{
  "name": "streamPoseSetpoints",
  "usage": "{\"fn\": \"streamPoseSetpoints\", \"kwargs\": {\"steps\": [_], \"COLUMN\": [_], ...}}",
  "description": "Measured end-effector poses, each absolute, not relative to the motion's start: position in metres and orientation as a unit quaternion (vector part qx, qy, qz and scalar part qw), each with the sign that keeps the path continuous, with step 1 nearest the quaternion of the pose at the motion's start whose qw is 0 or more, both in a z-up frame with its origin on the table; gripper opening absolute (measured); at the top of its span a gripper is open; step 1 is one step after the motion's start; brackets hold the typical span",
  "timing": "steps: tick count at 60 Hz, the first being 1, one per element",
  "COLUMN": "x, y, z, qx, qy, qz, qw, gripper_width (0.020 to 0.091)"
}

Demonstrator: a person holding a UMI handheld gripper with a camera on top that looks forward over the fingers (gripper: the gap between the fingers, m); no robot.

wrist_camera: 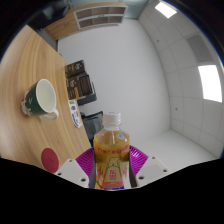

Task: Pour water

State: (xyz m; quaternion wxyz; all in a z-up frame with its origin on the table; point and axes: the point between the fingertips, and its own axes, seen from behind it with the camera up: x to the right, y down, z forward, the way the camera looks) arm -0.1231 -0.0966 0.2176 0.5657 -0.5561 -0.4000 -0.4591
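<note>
Wooden table edge beside tool clamped on bottle, green mug well apart.

No legible text on bottle label.

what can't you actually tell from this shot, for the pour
- Bottle, gripper view: its base is cut off between the pads, so its support is hidden.
- Bottle label: too small to read.
- Mug on the table: its inside is dark, contents unclear.
- Shelf items beyond the table: too small to identify.
</note>
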Motion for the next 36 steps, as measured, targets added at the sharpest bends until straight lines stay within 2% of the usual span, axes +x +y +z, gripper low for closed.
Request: {"fn": "streamPoseSetpoints", "kwargs": {"steps": [2, 7, 16, 17, 29, 36], "x": [-0.132, -0.156, -0.182, -0.189, -0.197, -0.197], "y": [-0.099, -0.09, -0.103, -0.087, -0.09, -0.087], "z": [0.22, 0.201, 0.198, 0.199, 0.194, 0.195], "qx": [-0.531, -0.453, -0.308, -0.305, -0.276, -0.292], "qy": [-0.434, -0.511, -0.592, -0.596, -0.616, -0.614], "qz": [-0.481, -0.56, -0.645, -0.647, -0.659, -0.645], "qw": [0.546, 0.469, 0.372, 0.365, 0.331, 0.349], "gripper_width": [0.0472, 0.0473, 0.0471, 0.0474, 0.0472, 0.0473]}}
